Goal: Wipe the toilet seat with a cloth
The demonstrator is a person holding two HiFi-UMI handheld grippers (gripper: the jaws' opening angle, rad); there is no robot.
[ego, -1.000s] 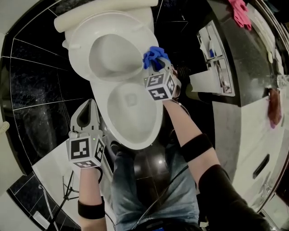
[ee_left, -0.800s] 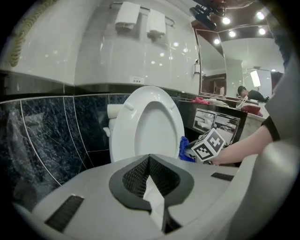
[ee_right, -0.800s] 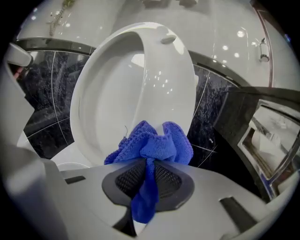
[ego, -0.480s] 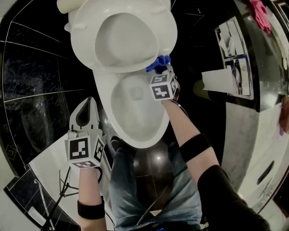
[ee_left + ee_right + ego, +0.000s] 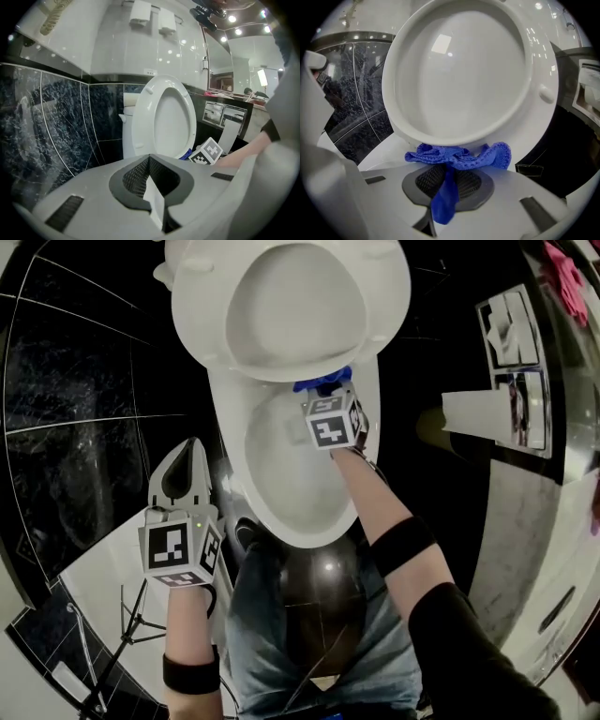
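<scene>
Right tool (image 5: 448, 185), tight on cloth (image 5: 459, 156), lower now at seat (image 5: 536, 84) edge; left tool (image 5: 152, 185) closed.

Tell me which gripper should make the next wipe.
Right. The right gripper is shut on the blue cloth at the raised toilet seat's lower edge; the left gripper is shut, empty, off beside the bowl.

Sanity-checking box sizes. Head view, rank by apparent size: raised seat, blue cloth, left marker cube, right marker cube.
1. raised seat
2. left marker cube
3. right marker cube, likely just farther away
4. blue cloth, partly hidden behind that cube
</scene>
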